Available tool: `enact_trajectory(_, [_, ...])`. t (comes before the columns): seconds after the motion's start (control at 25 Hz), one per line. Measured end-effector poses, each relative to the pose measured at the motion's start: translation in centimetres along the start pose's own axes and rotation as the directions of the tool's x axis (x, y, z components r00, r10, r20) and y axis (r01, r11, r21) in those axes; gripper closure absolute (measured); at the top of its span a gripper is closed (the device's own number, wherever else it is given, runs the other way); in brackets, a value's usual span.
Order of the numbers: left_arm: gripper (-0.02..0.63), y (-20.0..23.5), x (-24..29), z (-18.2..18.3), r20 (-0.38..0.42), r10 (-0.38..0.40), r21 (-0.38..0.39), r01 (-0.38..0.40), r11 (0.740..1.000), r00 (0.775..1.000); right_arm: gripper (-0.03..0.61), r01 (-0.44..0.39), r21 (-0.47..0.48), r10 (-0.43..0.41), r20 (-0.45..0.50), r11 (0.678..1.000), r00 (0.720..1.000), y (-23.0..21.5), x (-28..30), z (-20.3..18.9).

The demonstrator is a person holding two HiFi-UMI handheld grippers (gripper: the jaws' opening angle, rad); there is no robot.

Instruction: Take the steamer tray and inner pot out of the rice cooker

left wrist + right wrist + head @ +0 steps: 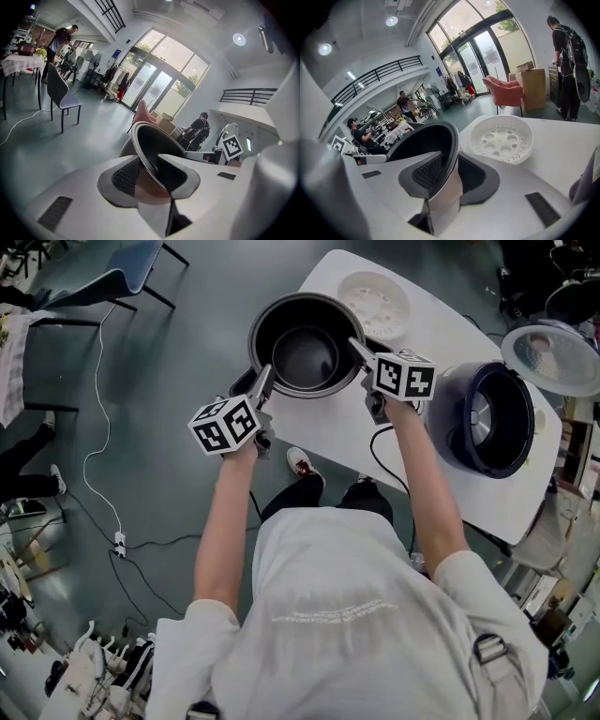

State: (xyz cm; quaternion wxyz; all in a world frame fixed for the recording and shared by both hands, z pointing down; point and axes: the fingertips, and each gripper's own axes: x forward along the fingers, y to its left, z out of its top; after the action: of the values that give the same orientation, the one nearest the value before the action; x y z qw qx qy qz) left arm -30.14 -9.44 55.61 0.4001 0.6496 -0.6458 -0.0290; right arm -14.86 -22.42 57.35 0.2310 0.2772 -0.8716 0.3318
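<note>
head view alone shows dark-blue rice cooker, frame right, on white table. left gripper, right gripper: jaws clamped on black round inner pot rim, upper centre; white perforated steamer tray above it.

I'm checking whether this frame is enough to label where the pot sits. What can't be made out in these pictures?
- Underside of the inner pot: head view, hidden by the pot's own body. Whether it rests on the table or hangs is unclear.
- Rice cooker lid: head view, cut off by the right edge.
- Pot's lower wall: gripper views, blocked by the left gripper and right gripper.
</note>
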Motion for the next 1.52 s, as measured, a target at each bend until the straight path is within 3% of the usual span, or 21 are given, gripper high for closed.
enact_trajectory(0.24, [0.477, -0.1, 1.4, 0.3, -0.018, 0.042, 0.031, -0.041, 0.999, 0.999, 0.395, 0.020, 0.005, -0.020, -0.053, 1.000, 0.998, -1.7, -0.7, 0.4])
enact_trajectory(0.36, [0.352, 0.3, 1.0, 0.0, -0.021, 0.086, 0.056, -0.085, 0.995, 0.996, 0.373, 0.022, 0.011, -0.022, -0.045, 1.000, 0.999, -2.2, -2.2, 0.4])
enact_trajectory(0.4, [0.348, 0.5, 0.6, -0.2, -0.020, 0.101, 0.065, -0.100, 0.993, 0.995, 0.373, 0.021, 0.012, -0.021, -0.041, 1.000, 0.999, -2.4, -2.7, 0.4])
enact_trajectory(0.6, [0.341, -0.6, -1.6, 0.7, 0.021, 0.122, 0.131, -0.124, 0.984, 0.992, 0.374, 0.011, 0.006, -0.011, 0.024, 1.000, 1.000, -3.1, -6.6, 1.2])
enact_trajectory(0.8, [0.345, -4.7, -2.4, 2.7, 0.049, 0.082, 0.282, -0.093, 0.955, 0.995, 0.378, 0.006, -0.053, 0.000, 0.127, 0.999, 0.992, -2.5, -12.4, 3.8])
enact_trajectory(0.96, [0.354, -10.4, -1.7, 3.6, 0.043, 0.000, 0.430, -0.019, 0.903, 0.999, 0.402, 0.038, -0.125, -0.008, 0.232, 0.991, 0.973, -1.9, -18.5, 6.5])
enact_trajectory(1.16, [0.380, -18.9, 0.7, 3.8, -0.006, -0.151, 0.556, 0.129, 0.821, 0.989, 0.403, 0.178, -0.203, -0.102, 0.335, 0.963, 0.937, -3.9, -25.6, 8.4])
enact_trajectory(1.28, [0.415, -24.1, 2.0, 3.5, -0.035, -0.251, 0.595, 0.222, 0.772, 0.967, 0.425, 0.279, -0.212, -0.180, 0.391, 0.937, 0.903, -6.2, -29.8, 8.7])
enact_trajectory(1.52, [0.489, -33.1, 3.6, 2.5, -0.095, -0.407, 0.670, 0.361, 0.649, 0.908, 0.474, 0.441, -0.169, -0.316, 0.483, 0.881, 0.816, -10.1, -37.7, 8.8])
